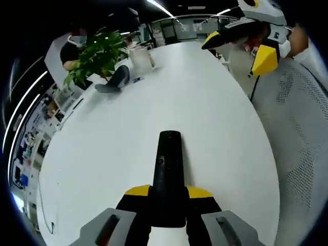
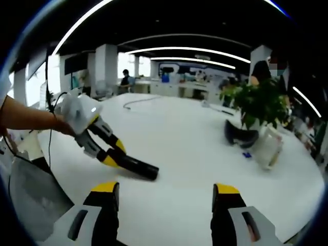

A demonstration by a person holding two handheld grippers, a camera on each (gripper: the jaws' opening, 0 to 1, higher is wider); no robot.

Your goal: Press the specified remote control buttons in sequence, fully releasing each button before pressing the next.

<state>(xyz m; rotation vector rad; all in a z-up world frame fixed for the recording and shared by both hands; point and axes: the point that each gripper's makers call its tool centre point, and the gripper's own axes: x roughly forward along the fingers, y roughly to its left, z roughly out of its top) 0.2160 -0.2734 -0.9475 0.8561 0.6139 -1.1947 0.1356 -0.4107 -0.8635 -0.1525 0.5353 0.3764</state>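
Lying clamped between left tongs (image 1: 166,202), remote (image 1: 168,174) on table (image 1: 102,154).

Bright ceiling strips (image 2: 179,50) light the soft-focus, edge-warped white table (image 1: 215,113).

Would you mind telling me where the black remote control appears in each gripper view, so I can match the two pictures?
Left gripper view: the black remote control is at bottom centre, clamped by the left gripper, pointing up the white table.
Right gripper view: the remote lies left of centre, held by the left gripper entering from the left.
Shared landmark: the potted green plant.
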